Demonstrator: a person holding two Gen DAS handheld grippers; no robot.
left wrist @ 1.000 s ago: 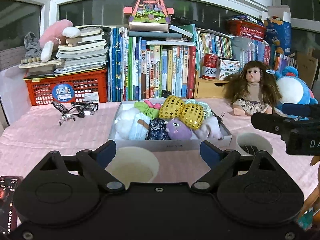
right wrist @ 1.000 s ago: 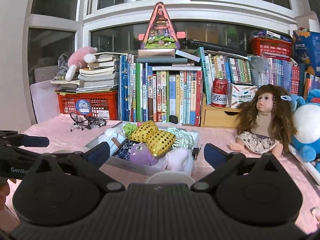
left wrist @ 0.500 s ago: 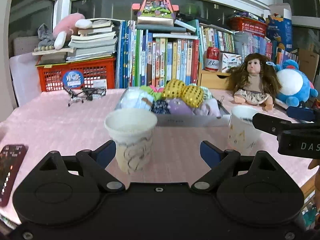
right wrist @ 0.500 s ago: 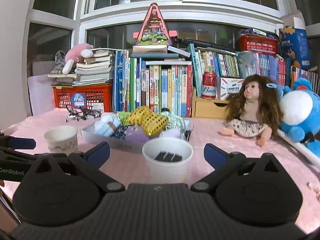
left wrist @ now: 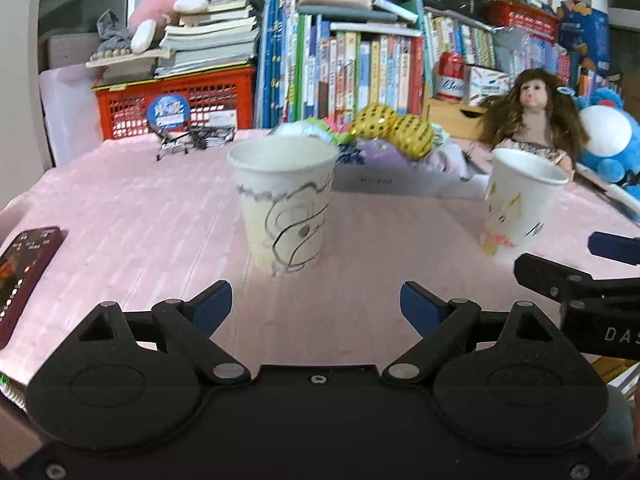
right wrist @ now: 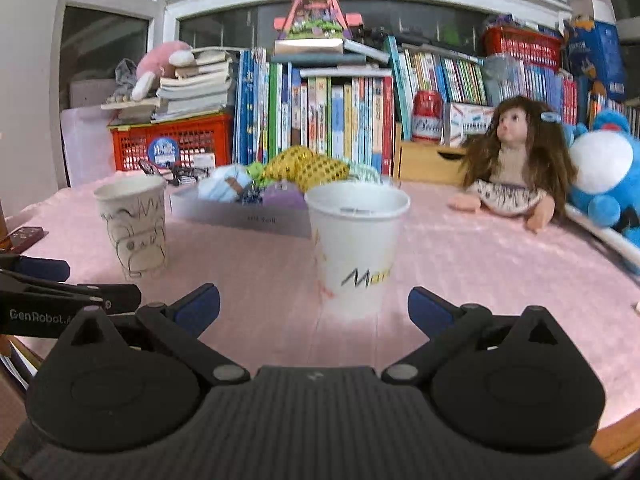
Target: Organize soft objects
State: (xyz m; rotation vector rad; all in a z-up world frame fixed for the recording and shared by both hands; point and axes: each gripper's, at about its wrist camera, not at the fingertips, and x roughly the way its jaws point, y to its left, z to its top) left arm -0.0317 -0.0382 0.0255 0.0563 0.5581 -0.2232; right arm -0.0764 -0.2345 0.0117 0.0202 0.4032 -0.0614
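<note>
Both tools gape empty, left tool (left wrist: 316,304) and right tool (right wrist: 314,306) facing cups across bare cloth.

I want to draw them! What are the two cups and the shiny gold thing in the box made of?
Both cups look like matte white paper: thin rolled rims, printed doodles. The gold thing looks like soft cloth covered in glittery sequins, likely stuffed, though it is blurry.
</note>
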